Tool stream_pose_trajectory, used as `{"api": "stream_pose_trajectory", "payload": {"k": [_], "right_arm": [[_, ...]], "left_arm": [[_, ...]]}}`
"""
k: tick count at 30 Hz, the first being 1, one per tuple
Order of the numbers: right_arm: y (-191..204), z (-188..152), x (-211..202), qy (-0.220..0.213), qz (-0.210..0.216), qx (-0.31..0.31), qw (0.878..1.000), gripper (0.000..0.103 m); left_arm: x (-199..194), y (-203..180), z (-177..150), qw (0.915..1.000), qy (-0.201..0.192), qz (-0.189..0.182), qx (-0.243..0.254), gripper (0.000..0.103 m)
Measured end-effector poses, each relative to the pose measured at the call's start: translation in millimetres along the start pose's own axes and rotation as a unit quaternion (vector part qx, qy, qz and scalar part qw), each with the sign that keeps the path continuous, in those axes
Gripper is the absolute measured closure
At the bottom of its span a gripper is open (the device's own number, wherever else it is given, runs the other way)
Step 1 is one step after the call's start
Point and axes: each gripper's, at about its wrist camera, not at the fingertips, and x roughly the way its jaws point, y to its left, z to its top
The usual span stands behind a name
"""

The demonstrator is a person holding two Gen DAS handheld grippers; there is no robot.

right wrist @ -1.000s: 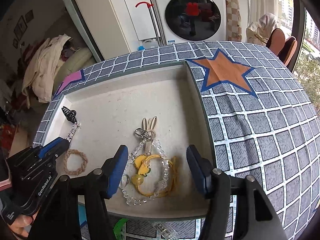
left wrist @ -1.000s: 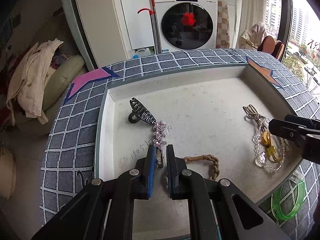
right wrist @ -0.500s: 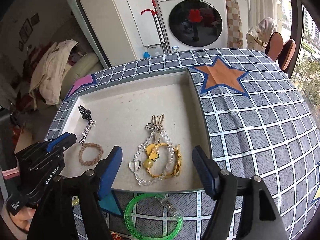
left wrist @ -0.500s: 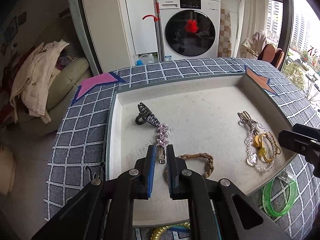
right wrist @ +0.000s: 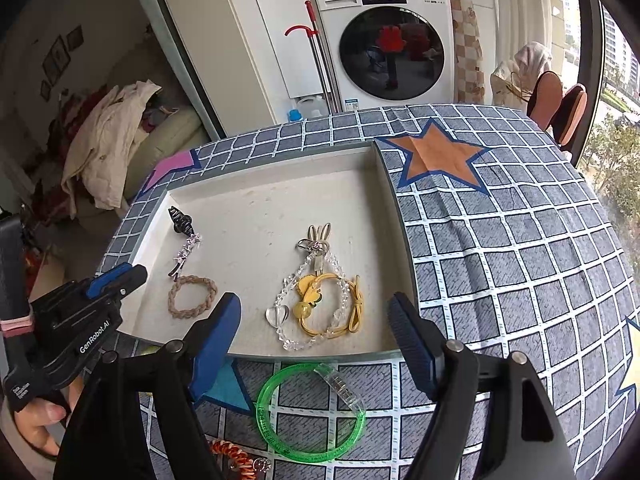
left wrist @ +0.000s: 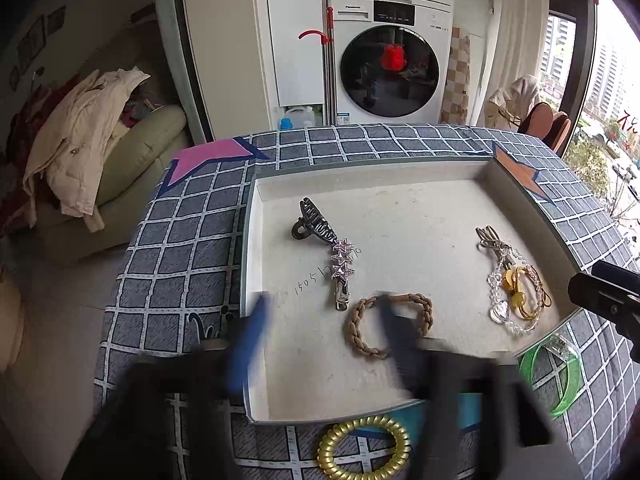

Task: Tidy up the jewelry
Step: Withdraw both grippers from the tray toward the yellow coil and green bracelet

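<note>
Tongs (left wrist: 320,312) just opened, star clip (left wrist: 341,268) in tray (left wrist: 400,168)

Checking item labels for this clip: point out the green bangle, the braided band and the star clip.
Green bangle (right wrist: 269,424): right wrist view, its left arc.
Braided band (left wrist: 353,330): left wrist view, its left side.
Star clip (left wrist: 342,261): left wrist view, the rhinestone stars.
</note>
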Motion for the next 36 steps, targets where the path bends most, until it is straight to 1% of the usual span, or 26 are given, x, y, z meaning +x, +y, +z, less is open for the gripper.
{"api": "stream_pose_trajectory", "payload": {"k": [1,2,5,7,9,10,12,14,16,20,23,26,28,32,36], "right_arm": [[0.3,-0.5,-1.4,-0.001,0.000,-0.001,1.000,0.024],[0.6,-1.0,-2.7,-0.001,-0.002,-0.002,1.000,0.023],[1.8,-4.0,-7.5,-0.005,-0.007,-0.006,1.000,0.022],[2.8,-7.7,-13.0,-0.012,-0.010,-0.008,1.000,0.018],[3.5,-13.3,-20.3,-0.025,-0.005,-0.009,1.000,0.016],[3.5,-16.0,-23.4,-0.030,-0.003,-0.010,1.000,0.012],[3.7,-22.6,-29.1,-0.039,0.001,-0.011,0.999,0.000],[4.3,-29.1,-33.5,-0.045,0.007,-0.014,0.999,0.000],[5.7,-33.8,-35.5,-0.036,0.011,-0.015,0.999,0.000],[3.9,-42.7,-40.1,-0.015,0.014,-0.004,1.000,0.000],[1.2,-54.0,-42.7,-0.002,0.010,-0.004,1.000,0.000],[-0.1,-67.4,-44.3,0.010,0.003,-0.010,1.000,0.000],[-2.0,-75.8,-44.8,0.017,-0.001,-0.010,1.000,0.000],[-7.9,-89.0,-44.3,0.030,-0.005,-0.005,1.000,0.000],[-14.8,-97.4,-45.6,0.035,-0.008,0.006,0.999,0.000]], "left_arm": [[-5.6,1.2,-1.2,0.9999,-0.015,0.004,-0.004,0.000],[-9.2,1.0,-1.6,0.9998,-0.020,0.004,-0.001,0.000],[-15.8,2.7,-3.9,0.9998,-0.020,0.001,-0.001,0.000],[-21.4,6.1,-7.2,0.9997,-0.025,0.006,-0.003,0.000],[-27.3,10.5,-12.4,0.9996,-0.027,0.006,-0.007,0.000],[-29.8,12.3,-14.7,0.9996,-0.026,0.006,-0.010,0.000],[-34.9,17.1,-21.7,0.9996,-0.023,0.007,-0.015,0.000],[-38.9,20.7,-28.1,0.9995,-0.020,0.009,-0.021,0.000],[-42.8,24.0,-34.4,0.9995,-0.016,0.006,-0.025,0.000],[-51.5,27.0,-50.6,0.9994,-0.012,0.011,-0.030,0.000],[-55.7,27.4,-65.1,0.9992,-0.008,0.021,-0.033,0.000],[-54.7,28.7,-78.5,0.9990,0.005,0.022,-0.038,0.000],[-54.1,32.0,-88.4,0.9986,0.013,0.019,-0.048,0.000],[-50.8,31.8,-105.4,0.9979,0.037,-0.009,-0.052,0.000],[-51.7,29.6,-115.3,0.9976,0.045,-0.010,-0.053,0.000]]}}
